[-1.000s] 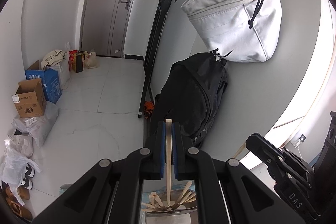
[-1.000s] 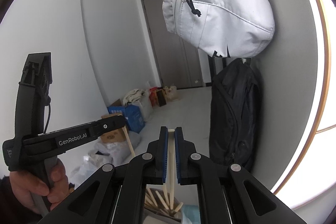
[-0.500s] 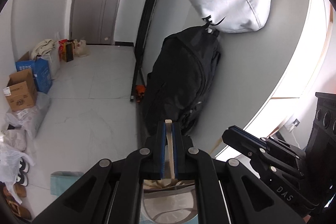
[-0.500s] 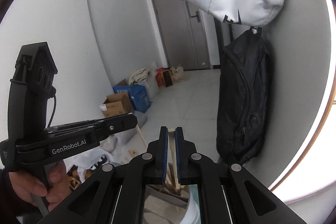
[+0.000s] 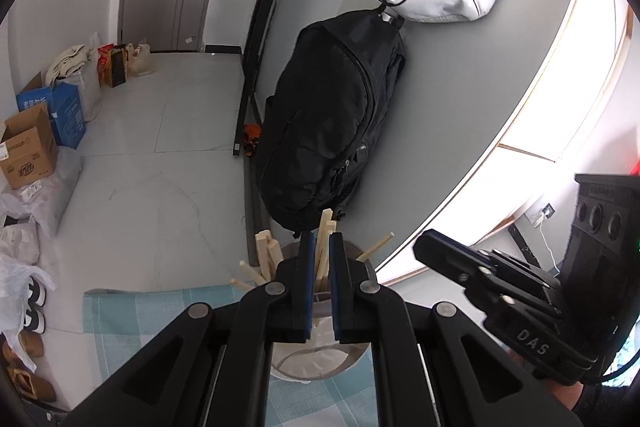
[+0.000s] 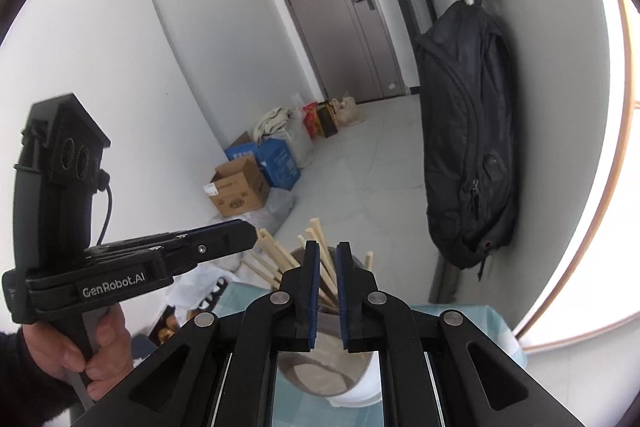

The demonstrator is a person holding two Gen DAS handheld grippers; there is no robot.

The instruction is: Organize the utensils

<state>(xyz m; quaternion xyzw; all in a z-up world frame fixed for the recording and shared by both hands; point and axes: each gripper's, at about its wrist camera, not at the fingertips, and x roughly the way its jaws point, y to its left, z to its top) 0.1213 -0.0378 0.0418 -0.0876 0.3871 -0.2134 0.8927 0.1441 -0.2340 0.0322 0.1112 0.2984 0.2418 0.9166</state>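
Wooden chopsticks (image 5: 325, 251) fill the middle of both views, fanned out of a metal utensil holder (image 5: 320, 367) that stands on a blue checked cloth (image 5: 132, 323) at the bottom of the frame. We have the left gripper (image 5: 320, 287) low centre in its own view, jaws opening. A stick stands in the narrow gap, and we cannot tell if the pads still touch it.

Over in the right wrist view, the right gripper (image 6: 327, 291) sits bottom centre, and its jaws are opening too. Sticks (image 6: 320, 259) show through the slot, but none looks pinched between the blue pads. The other tool juts in from the left edge, a hand (image 6: 80, 351) wrapped round its handle.

We judge this as the drop into the holder. The risk is plain. The sticks already inside lean every way, so a released one could catch on a neighbour and tip over the rim onto the cloth. Both tools also crowd the same opening, and a nudge from either could topple the holder. Behind it all, a black backpack (image 5: 332, 123) hangs on the wall.
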